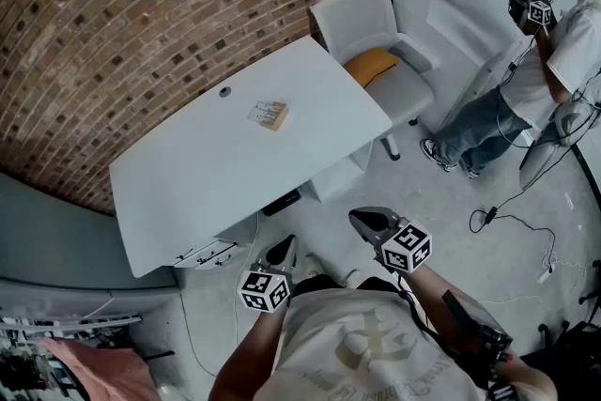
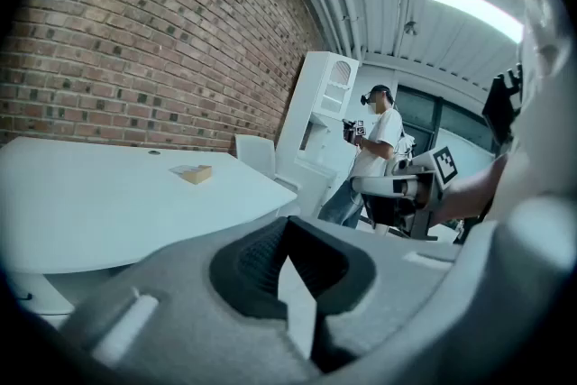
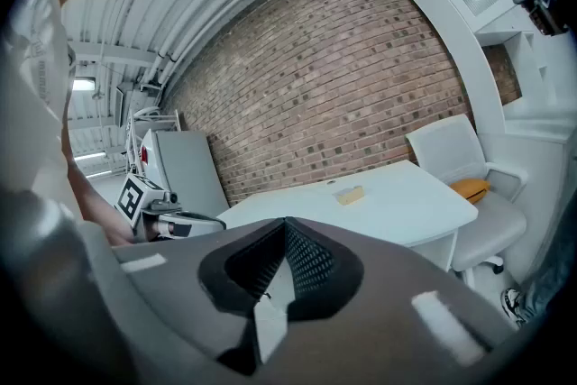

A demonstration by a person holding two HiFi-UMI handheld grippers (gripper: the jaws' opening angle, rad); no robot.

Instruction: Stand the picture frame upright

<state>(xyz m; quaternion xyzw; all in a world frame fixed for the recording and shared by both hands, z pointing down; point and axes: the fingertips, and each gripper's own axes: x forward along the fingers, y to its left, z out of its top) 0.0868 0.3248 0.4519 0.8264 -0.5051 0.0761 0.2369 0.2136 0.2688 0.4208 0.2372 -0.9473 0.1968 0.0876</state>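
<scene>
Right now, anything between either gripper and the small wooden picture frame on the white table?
Nothing visible does. The small wooden picture frame lies on the white table, with only a small round grommet beyond it. The left gripper and right gripper, both shut and empty, are short of its near edge.

Pale short-sleeve tee [image 1: 376, 362], faded graphic print [image 1: 362, 345] on front. Black gadget [image 1: 477, 331] on right forearm, thin black cable [image 1: 413, 298] running to it. Left gripper [image 1: 285, 249] and right gripper [image 1: 364, 221]: grey plastic shells, dark ribbed pads. Each has marker cube, black-and-white squares: left cube [image 1: 265, 289], right cube [image 1: 408, 247].
</scene>
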